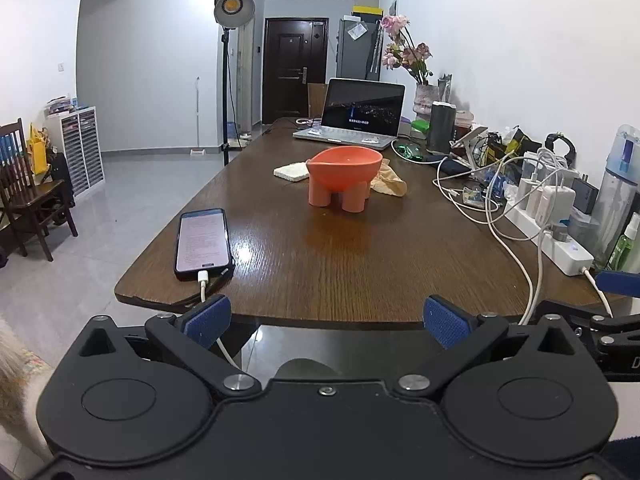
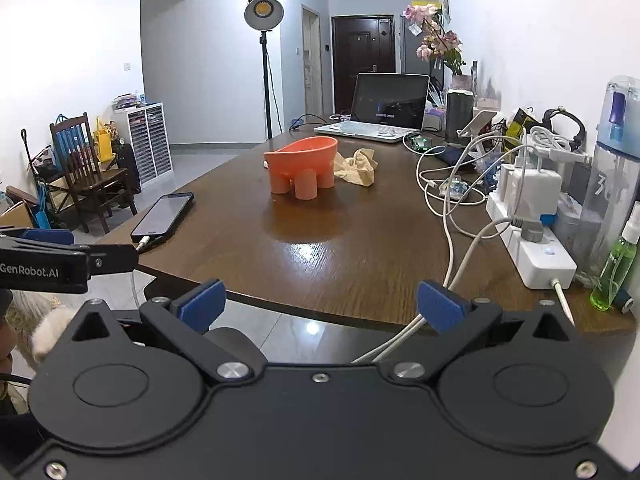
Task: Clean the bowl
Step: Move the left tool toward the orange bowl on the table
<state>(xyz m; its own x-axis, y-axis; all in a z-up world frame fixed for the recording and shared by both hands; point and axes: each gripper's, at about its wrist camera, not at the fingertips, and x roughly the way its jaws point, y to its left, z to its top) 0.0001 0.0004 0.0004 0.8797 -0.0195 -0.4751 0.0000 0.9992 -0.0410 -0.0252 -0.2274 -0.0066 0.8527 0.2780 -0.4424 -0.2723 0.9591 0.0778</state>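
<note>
An orange bowl [image 1: 344,174] [image 2: 302,168] on stubby legs stands in the middle of the brown table [image 1: 360,256] [image 2: 360,248]. A beige cloth [image 1: 390,182] [image 2: 358,170] lies crumpled just right of it. A pale sponge [image 1: 292,171] rests at its far left, seen only in the left wrist view. My left gripper [image 1: 326,322] hangs open before the table's near edge, nothing between its blue pads. My right gripper [image 2: 320,306] is open too, at the near edge, with white cables passing under its right finger.
A phone [image 1: 203,240] [image 2: 164,218] on a charging cable lies at the near left. A laptop [image 1: 354,116] [image 2: 384,114] stands at the far end. A power strip [image 1: 548,236] [image 2: 528,240], chargers, tangled cables, a water bottle [image 2: 616,168] and a green spray bottle [image 2: 614,264] crowd the right side.
</note>
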